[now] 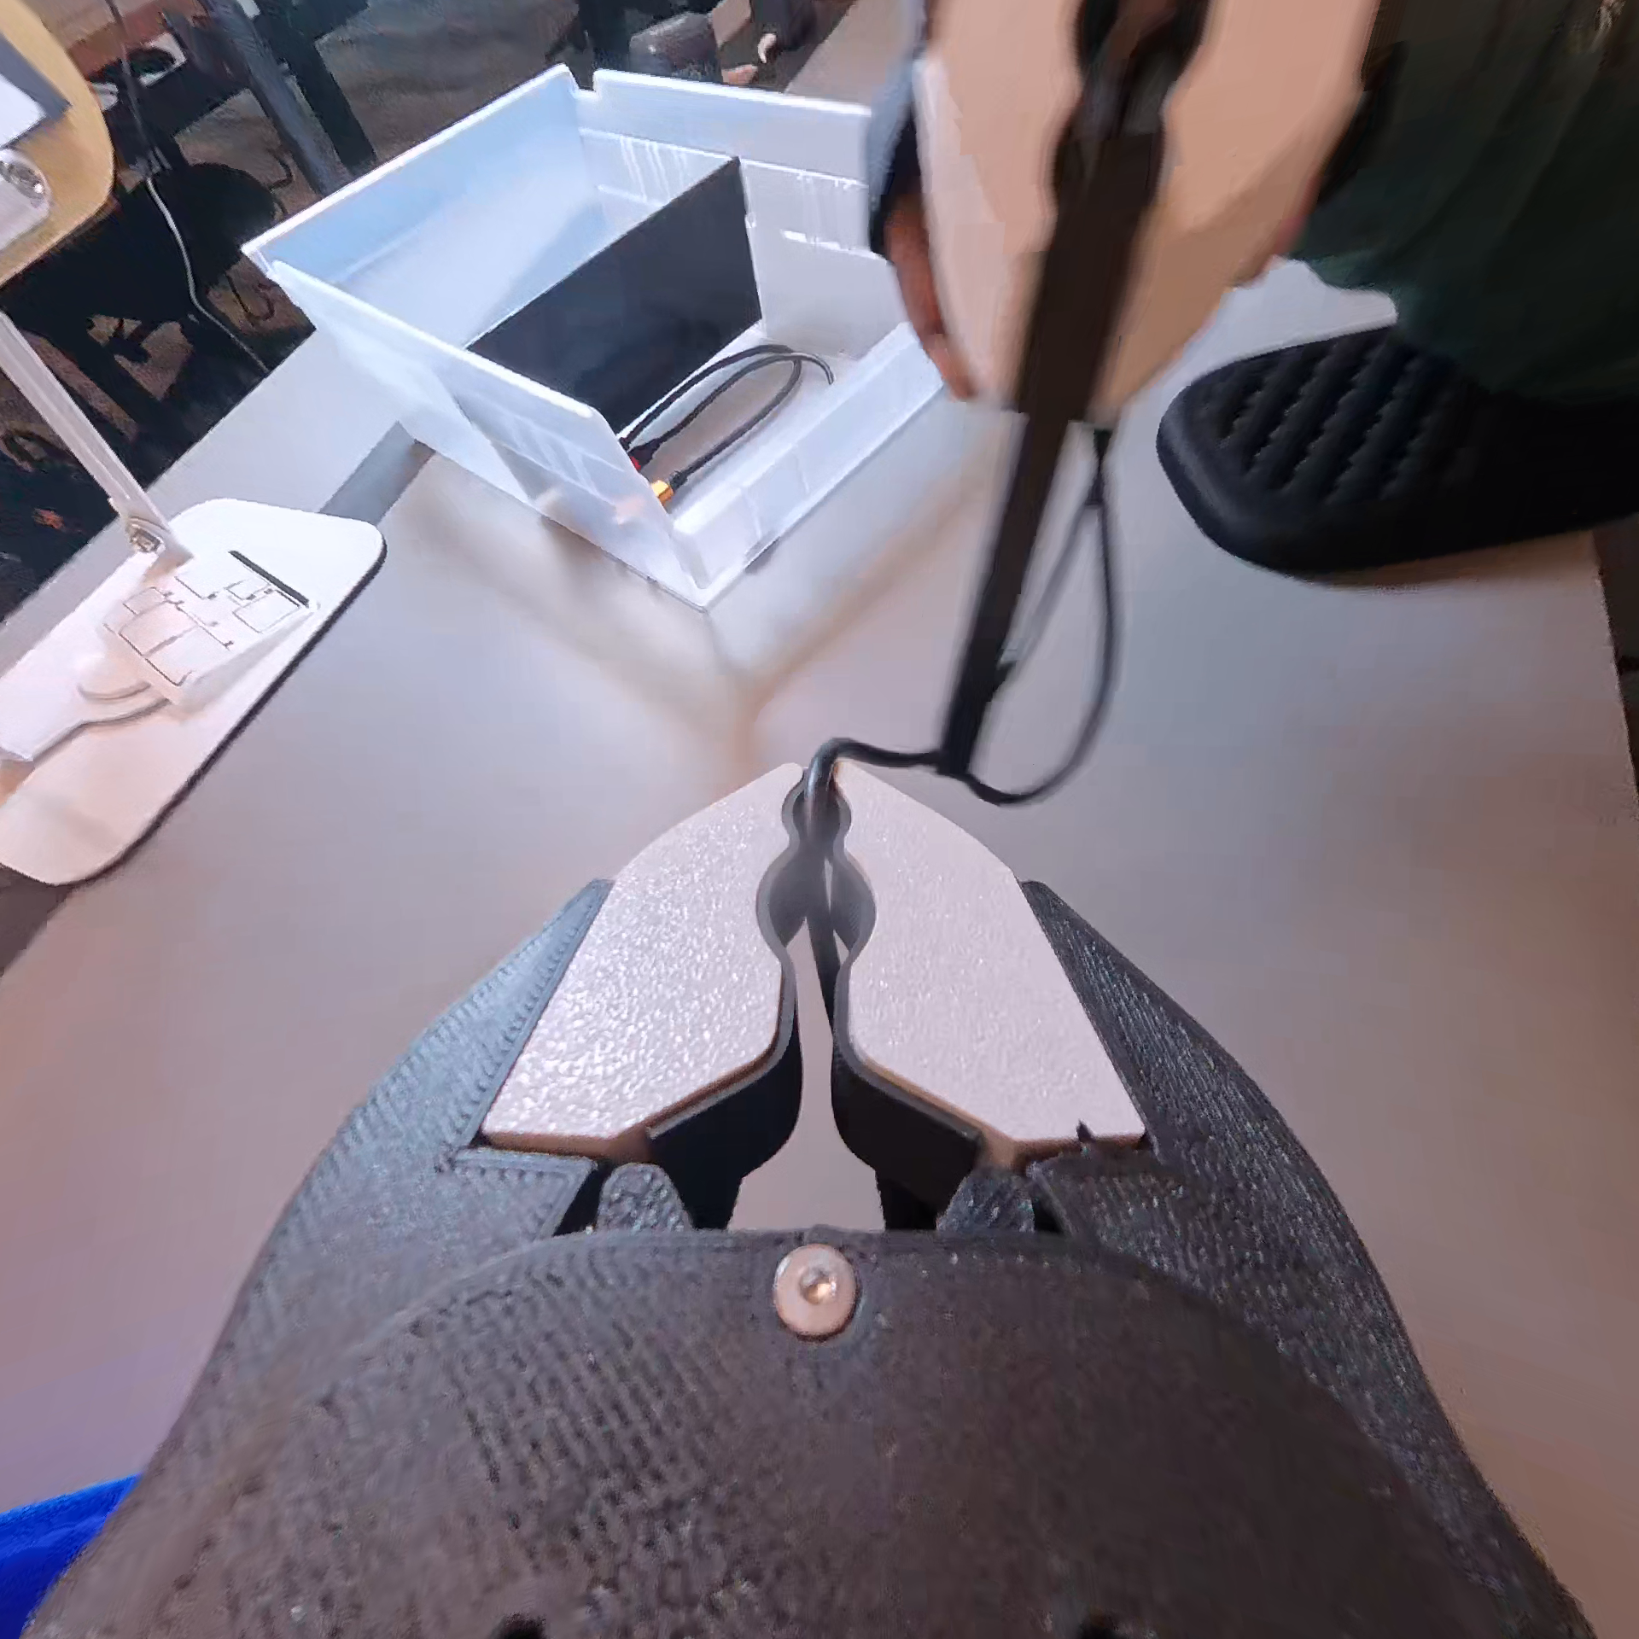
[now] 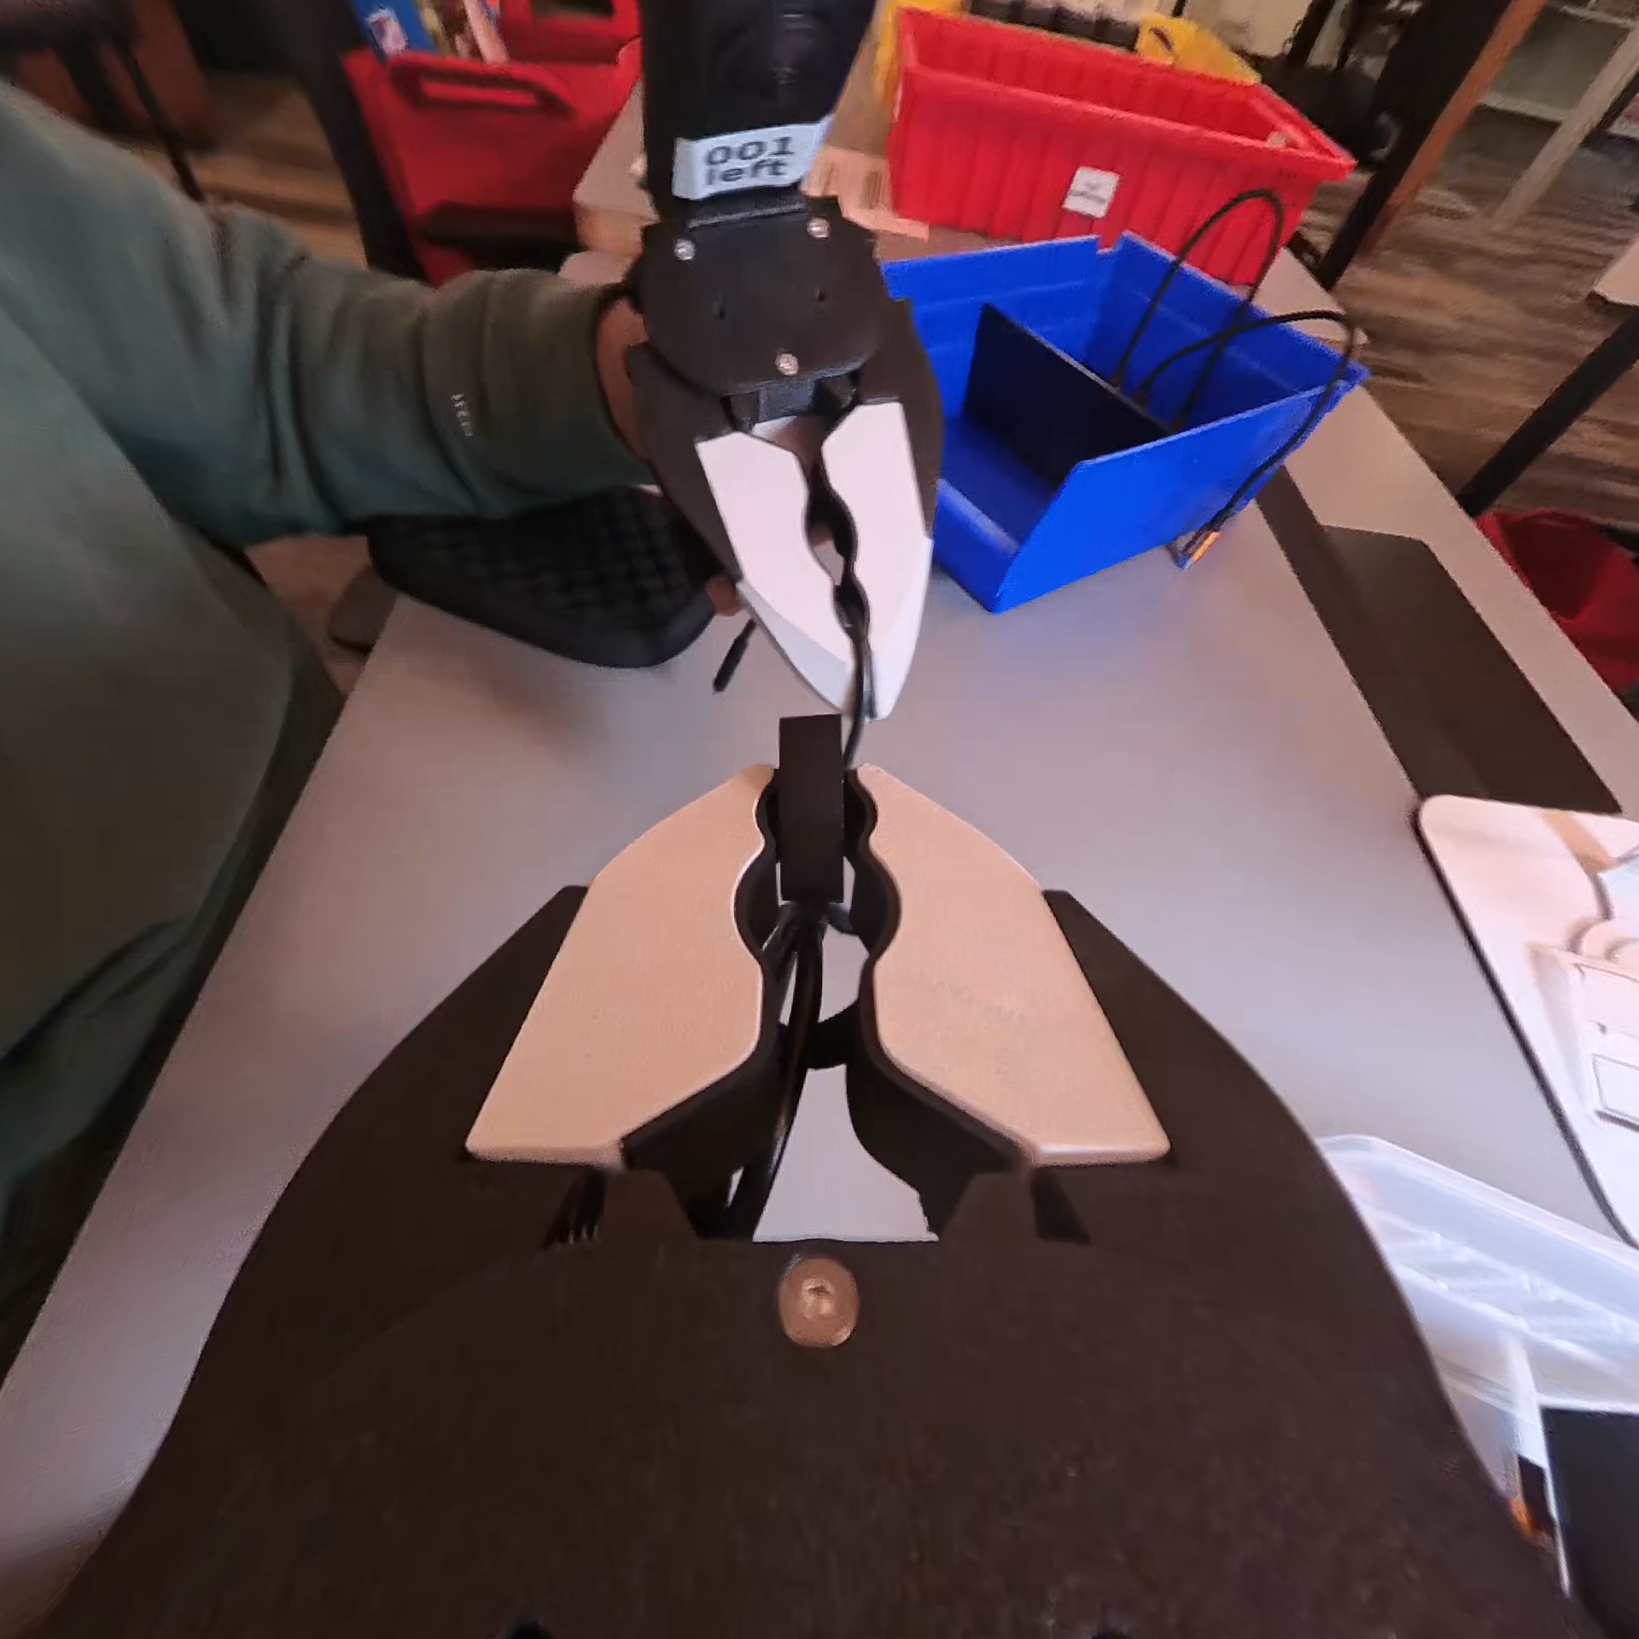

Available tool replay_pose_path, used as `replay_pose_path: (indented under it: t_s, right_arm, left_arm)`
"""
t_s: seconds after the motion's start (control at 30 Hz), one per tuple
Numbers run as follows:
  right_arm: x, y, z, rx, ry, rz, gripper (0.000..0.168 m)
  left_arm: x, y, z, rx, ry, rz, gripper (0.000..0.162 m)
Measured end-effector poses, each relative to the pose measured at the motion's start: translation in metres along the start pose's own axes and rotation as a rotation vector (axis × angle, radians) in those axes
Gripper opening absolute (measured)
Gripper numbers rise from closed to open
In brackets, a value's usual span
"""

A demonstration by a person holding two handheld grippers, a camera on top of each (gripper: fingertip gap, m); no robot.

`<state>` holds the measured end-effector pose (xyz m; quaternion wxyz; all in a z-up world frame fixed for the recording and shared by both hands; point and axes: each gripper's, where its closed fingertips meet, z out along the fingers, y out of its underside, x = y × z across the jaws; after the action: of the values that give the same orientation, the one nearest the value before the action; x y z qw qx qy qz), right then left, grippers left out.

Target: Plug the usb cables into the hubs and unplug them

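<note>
Grey tabletop (image 2: 1153,798) fills both views, with red crates (image 2: 1091,151) blurred on the floor beyond its far end. Largest on the table, seen from the right wrist camera, is a blue bin (image 2: 1109,497) with a black divider (image 2: 1055,390) inside and thin black cables (image 2: 1242,257) looping over its rim; their ends are hard to make out. Across from the blue bin, in the left wrist view, stands a white bin (image 1: 497,293), also with a black divider, holding a coiled dark cable with an orange-tipped plug (image 1: 661,493). A white lamp base (image 1: 177,656) sits beside that bin, cut off at the frame edge. The left gripper (image 1: 823,780) is pinched nearly closed on a thin black usb cable (image 1: 1020,789), which curves away toward the right gripper (image 1: 1064,177); the latter is smeared by motion blur there. From the right wrist camera, the right gripper (image 2: 811,780) is clamped on a narrow black usb hub (image 2: 809,798), held off the table near the blue bin, its lower part hidden between the fingers. Whether the cable's plug is seated in the hub cannot be told. A green sleeve (image 2: 266,372) fills the left of that view.
</note>
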<state>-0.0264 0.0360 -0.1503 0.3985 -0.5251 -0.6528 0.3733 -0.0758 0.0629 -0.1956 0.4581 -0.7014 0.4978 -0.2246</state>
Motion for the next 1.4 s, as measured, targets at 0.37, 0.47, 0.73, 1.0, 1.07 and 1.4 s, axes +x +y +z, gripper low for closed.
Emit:
replay_pose_path:
  t_s: [0.37, 0.47, 0.73, 1.0, 1.07, 1.4]
  right_arm:
    - [0.011, 0.015, 0.031, -0.117, 0.142, -0.139, 0.011]
    - [0.008, 0.014, 0.034, -0.133, 0.176, -0.217, 0.011]
    - [-0.001, 0.018, 0.046, -0.22, 0.239, -0.48, 0.033]
    - [0.006, 0.026, 0.047, -0.288, 0.282, -0.572, 0.044]
    - [0.005, 0.036, 0.051, -0.332, 0.252, -0.551, 0.046]
    - [0.003, 0.054, 0.045, -0.354, 0.147, -0.382, 0.003]
  left_arm:
    - [0.036, -0.022, 0.002, 0.019, 0.071, 0.127, 0.0]
    - [0.043, -0.021, 0.002, 0.016, 0.089, 0.163, 0.0]
    - [0.056, -0.001, 0.005, -0.109, 0.143, 0.27, 0.0]
    - [0.062, 0.026, 0.014, -0.225, 0.234, 0.208, 0.0]
    - [0.063, 0.028, 0.015, -0.237, 0.235, 0.215, 0.0]
    - [0.024, 0.017, -0.019, -0.104, 0.128, 0.168, 0.011]
